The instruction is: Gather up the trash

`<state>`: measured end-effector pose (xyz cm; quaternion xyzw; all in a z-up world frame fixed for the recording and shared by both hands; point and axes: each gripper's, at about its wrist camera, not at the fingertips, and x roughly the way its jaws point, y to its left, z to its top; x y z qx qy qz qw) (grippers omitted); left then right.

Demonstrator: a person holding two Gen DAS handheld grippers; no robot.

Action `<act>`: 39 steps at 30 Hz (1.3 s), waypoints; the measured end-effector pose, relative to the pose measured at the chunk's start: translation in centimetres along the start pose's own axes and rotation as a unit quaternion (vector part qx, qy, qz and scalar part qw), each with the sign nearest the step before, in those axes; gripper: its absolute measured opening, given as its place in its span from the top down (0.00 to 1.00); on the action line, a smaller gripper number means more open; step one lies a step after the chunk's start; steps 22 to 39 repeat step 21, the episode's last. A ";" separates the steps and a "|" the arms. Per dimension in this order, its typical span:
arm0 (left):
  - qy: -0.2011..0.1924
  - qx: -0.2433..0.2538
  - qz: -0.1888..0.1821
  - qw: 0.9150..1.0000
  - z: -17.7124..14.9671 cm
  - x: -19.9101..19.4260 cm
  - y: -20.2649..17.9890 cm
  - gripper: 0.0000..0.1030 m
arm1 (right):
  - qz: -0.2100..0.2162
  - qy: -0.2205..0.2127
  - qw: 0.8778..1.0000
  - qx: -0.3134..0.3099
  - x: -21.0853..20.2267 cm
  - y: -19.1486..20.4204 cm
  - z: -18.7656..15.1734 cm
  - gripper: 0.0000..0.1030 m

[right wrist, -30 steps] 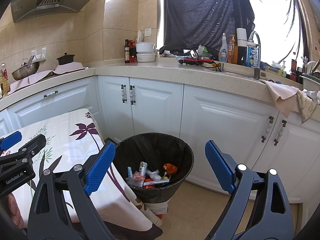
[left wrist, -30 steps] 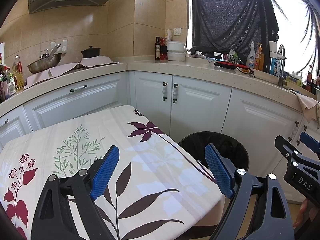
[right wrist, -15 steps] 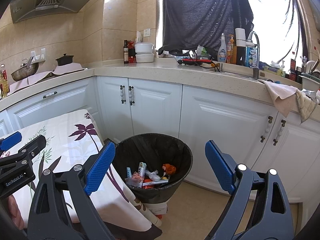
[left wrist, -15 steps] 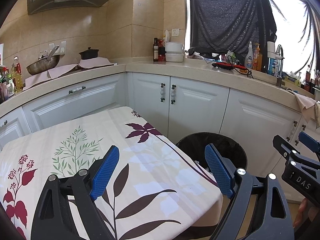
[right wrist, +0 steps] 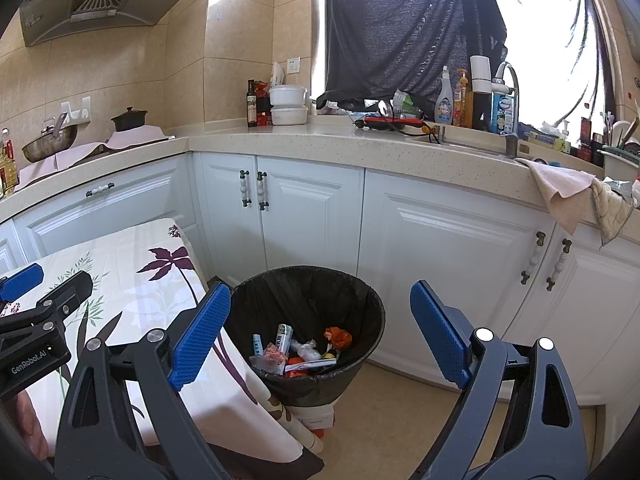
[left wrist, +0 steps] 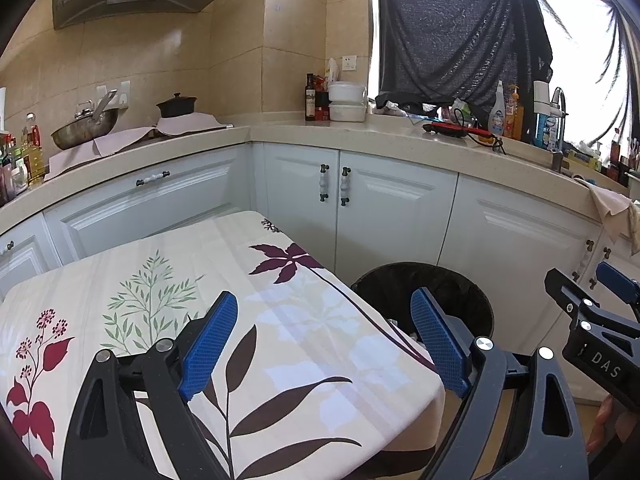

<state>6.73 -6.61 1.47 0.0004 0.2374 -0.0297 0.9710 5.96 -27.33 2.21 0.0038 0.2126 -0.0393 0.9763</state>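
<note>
We inspect from the left of the frames to the right. In the left wrist view the left hand-held gripper (left wrist: pixel 324 344) stands wide open with nothing between its blue pads, poised over the desk (left wrist: pixel 132 264), whose leaf-print cloth shows no litter on the part we can see. At the lower right of that view the right hand-held gripper (left wrist: pixel 592 300) enters from the edge.

In the right wrist view the right hand-held gripper (right wrist: pixel 320 336) is likewise wide open and empty, aimed at the black trash bin (right wrist: pixel 372 312) in the lower centre of the frame, on the floor just beside the desk corner and in front of the white cabinets.

The trash (right wrist: pixel 300 350) lies at the bottom of the bin, inside the black liner: crumpled wrappers, a small tube or packet standing roughly upright, its long axis running top to bottom in the picture, an orange scrap to its right, and a flat card lying crosswise, left to right. We judge these pieces light, soft and crushable, some slick with film; none looks fragile. The bin itself looks stiff-walled and light; its mouth faces up. Were the liner to be lifted, we would take it at the rim, where the film folds over. No loose trash outside the bin is visible.
</note>
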 end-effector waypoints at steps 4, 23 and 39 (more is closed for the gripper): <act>0.013 -0.007 -0.009 1.000 -0.1 0.4 0.2 0.16 | 0.000 0.000 1.000 -0.001 0.0 0.0 0.0 0.13; 0.034 -0.011 0.028 0.999 -0.7 1.3 2.8 0.15 | 0.024 0.010 0.999 -0.021 0.8 3.1 -0.1 0.13; 0.034 -0.011 0.028 0.999 -0.7 1.3 2.8 0.15 | 0.024 0.010 0.999 -0.021 0.8 3.1 -0.1 0.13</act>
